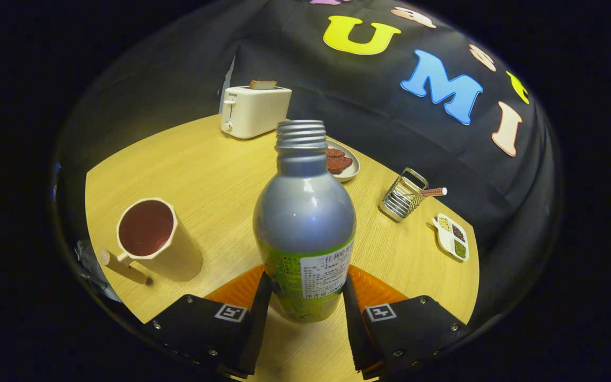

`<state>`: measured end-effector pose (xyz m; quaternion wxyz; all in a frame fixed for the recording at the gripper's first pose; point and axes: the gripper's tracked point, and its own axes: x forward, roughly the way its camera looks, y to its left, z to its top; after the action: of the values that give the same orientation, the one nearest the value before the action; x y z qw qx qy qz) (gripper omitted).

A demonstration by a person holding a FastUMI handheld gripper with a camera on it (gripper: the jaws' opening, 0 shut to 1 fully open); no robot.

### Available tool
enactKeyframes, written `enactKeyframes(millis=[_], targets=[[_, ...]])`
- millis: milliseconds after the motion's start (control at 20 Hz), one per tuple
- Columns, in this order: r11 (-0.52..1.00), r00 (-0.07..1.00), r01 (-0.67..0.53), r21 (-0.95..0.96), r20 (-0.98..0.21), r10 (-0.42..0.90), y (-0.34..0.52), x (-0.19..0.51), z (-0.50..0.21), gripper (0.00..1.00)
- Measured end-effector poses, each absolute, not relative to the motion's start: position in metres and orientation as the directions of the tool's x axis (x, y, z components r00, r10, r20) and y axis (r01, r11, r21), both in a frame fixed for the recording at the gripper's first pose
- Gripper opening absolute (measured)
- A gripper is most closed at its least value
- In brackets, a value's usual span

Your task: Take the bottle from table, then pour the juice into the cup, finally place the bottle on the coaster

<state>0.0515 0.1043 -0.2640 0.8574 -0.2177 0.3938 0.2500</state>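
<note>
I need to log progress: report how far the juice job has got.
Pouring looks done: the cup holds dark red juice. In hand: the uncapped bottle stands upright between the tongs, both fingers pressed on its lower sides. The orange coaster lies just behind the bottle's base; whether the bottle already rests on it is unclear. Left: confirm placement and release.

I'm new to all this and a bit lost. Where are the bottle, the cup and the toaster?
bottle (304,212), gripper view, grey shoulder, between the fingers.
cup (170,254), gripper view, outer wall.
toaster (258,111), gripper view, front face.
</note>
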Motion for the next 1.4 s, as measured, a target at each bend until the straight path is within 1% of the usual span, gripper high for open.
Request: enactKeyframes(millis=[250,300,500,900,1050,1100,1400], targets=[[0.799,0.561,-0.589,-0.122,-0.773,0.296,0.113,0.076,-0.271,0.66],[0.801,0.565,-0.587,-0.117,-0.768,0.302,0.114,0.080,-0.273,0.69],[0.809,0.570,-0.580,-0.096,-0.758,0.318,0.119,0.096,-0.276,0.69],[0.845,0.612,-0.534,-0.034,-0.705,0.359,0.131,0.128,-0.281,0.69],[0.867,0.646,-0.498,-0.007,-0.670,0.366,0.134,0.144,-0.279,0.69],[0.871,0.653,-0.492,0.004,-0.661,0.371,0.136,0.148,-0.279,0.72],[0.875,0.663,-0.484,0.017,-0.645,0.380,0.140,0.162,-0.288,0.72]])
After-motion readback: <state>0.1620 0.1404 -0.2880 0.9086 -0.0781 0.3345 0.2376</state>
